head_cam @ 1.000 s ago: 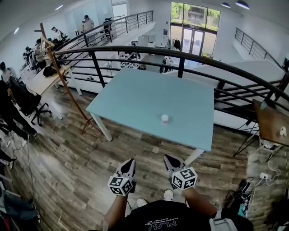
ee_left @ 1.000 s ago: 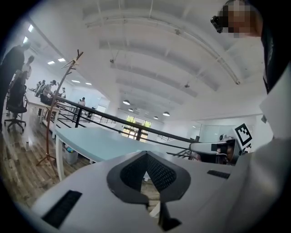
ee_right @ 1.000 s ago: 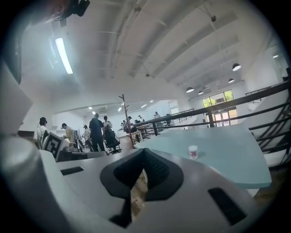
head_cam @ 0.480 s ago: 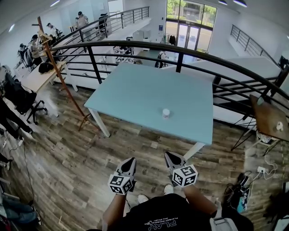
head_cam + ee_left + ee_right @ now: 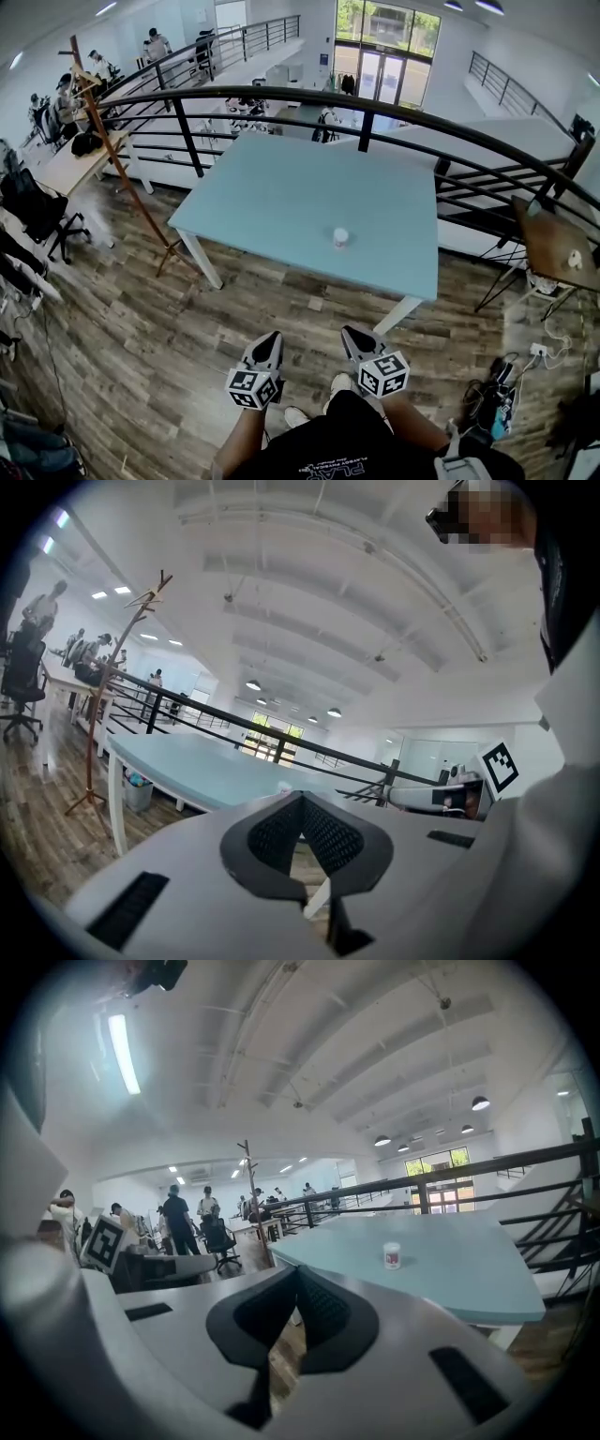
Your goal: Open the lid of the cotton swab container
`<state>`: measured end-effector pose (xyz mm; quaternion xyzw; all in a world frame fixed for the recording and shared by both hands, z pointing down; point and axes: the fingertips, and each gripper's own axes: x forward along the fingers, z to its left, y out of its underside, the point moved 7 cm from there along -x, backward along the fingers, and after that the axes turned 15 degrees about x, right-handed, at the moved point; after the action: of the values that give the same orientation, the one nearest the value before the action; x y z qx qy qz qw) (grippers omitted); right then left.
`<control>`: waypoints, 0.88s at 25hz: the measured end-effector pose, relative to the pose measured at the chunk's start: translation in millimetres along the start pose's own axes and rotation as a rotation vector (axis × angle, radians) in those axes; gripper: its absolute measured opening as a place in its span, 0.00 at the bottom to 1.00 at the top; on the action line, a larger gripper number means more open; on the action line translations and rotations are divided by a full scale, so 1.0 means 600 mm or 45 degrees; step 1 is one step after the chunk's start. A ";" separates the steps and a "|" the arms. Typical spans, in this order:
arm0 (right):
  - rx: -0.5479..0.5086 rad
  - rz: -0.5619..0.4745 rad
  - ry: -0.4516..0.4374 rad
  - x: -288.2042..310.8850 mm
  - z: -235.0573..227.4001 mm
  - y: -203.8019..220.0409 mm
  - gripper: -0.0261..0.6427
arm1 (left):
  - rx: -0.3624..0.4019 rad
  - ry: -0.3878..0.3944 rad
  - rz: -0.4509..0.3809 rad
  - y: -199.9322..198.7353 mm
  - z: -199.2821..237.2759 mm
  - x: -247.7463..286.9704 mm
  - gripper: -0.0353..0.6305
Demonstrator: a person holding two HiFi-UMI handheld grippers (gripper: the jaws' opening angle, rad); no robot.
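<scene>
In the head view, the cotton swab container (image 5: 340,238) stands upright on the table (image 5: 272,192), well apart from the left tool (image 5: 270,339) and right tool (image 5: 349,333), which are held over the wooden floor (image 5: 141,319). In the left gripper view, the jaws are pressed together, empty. In the right gripper view, the jaws are likewise together on nothing, with the container far ahead.

The container (image 5: 341,238) is too small for its lid seam or label to be read. The lower edge crops the person's torso (image 5: 349,452).
</scene>
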<state>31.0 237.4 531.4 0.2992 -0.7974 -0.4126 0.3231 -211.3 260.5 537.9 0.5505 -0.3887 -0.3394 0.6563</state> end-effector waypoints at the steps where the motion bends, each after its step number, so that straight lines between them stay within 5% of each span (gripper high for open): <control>1: -0.016 0.014 0.004 0.002 -0.007 -0.001 0.07 | -0.004 0.005 0.000 -0.002 0.000 0.005 0.06; 16: -0.181 0.064 -0.112 0.109 -0.103 -0.098 0.07 | 0.075 0.033 0.028 -0.049 0.031 0.164 0.06; 22: -0.145 0.016 -0.104 0.148 -0.154 -0.136 0.07 | 0.114 0.017 0.063 -0.049 0.040 0.228 0.06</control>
<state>64.5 89.2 527.2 0.2582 -0.7870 -0.4672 0.3095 -168.8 125.2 529.9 0.5719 -0.4125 -0.3016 0.6417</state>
